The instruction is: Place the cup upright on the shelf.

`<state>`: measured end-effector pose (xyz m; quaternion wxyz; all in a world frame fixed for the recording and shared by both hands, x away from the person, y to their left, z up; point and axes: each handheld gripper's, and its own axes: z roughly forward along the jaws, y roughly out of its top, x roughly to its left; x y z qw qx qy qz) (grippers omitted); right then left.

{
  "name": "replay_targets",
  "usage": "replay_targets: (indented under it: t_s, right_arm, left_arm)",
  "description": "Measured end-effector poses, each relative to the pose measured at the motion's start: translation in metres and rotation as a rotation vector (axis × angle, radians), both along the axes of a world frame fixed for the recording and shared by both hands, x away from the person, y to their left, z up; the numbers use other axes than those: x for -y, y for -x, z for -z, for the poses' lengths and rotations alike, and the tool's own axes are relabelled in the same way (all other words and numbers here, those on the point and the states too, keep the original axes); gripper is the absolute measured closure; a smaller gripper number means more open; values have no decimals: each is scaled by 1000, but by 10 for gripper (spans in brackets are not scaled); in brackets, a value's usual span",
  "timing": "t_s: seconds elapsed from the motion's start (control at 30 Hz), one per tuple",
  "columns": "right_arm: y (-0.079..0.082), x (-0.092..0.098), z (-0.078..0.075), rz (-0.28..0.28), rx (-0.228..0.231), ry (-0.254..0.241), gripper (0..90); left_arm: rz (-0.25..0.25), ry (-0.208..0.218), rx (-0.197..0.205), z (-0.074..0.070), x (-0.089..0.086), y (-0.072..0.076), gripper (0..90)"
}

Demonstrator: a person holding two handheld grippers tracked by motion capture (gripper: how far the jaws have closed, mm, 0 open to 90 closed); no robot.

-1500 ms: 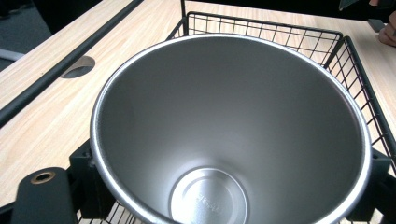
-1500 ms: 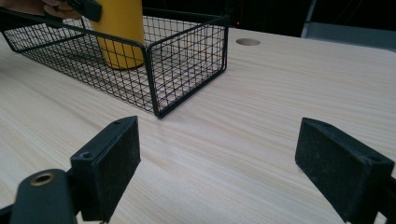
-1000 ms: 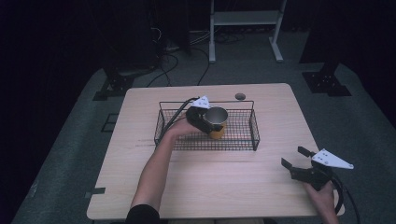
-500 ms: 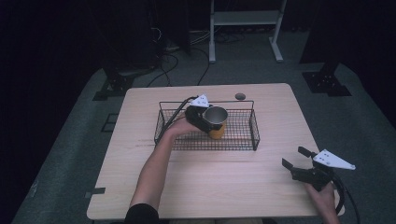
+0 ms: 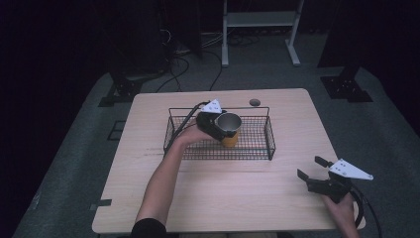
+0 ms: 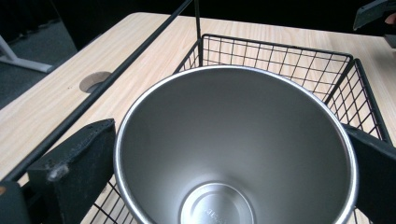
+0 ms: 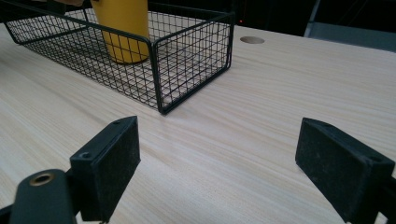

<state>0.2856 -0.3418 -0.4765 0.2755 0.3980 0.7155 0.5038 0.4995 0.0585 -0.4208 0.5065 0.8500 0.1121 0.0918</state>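
Note:
A steel cup (image 5: 230, 140) with a yellow outside stands upright in the black wire basket (image 5: 267, 144) at the table's middle. My left gripper (image 5: 226, 127) reaches over the basket's near side, one jaw on each side of the cup near its rim. Its jaws have just been opening. In the left gripper view the cup's (image 6: 233, 140) empty steel inside lies between the black pads (image 6: 79, 168), right beside them, and the left gripper (image 6: 233, 161) is open. My right gripper (image 5: 310, 167) rests at the table's near right, open and holding nothing (image 7: 233, 154), and points toward the basket (image 7: 187, 56) and the cup (image 7: 122, 28).
The wooden table (image 5: 223, 198) has a round cable hole (image 5: 254, 102) behind the basket. A white metal stand (image 5: 257, 20) and cables sit on the dark floor beyond the far edge. Bare tabletop lies between the basket and the right gripper.

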Motion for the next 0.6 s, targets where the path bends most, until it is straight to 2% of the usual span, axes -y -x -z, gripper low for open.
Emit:
replay_targets:
  t_s: [0.3,0.6]
  right_arm:
    - [0,0,0,1,-1,-3,128]
    - [0,0,0,1,-1,-3,128]
  left_arm:
    - [-6,23,-2,-2,-2,-1,0]
    - [-5,35,14,-7,-3,1,0]
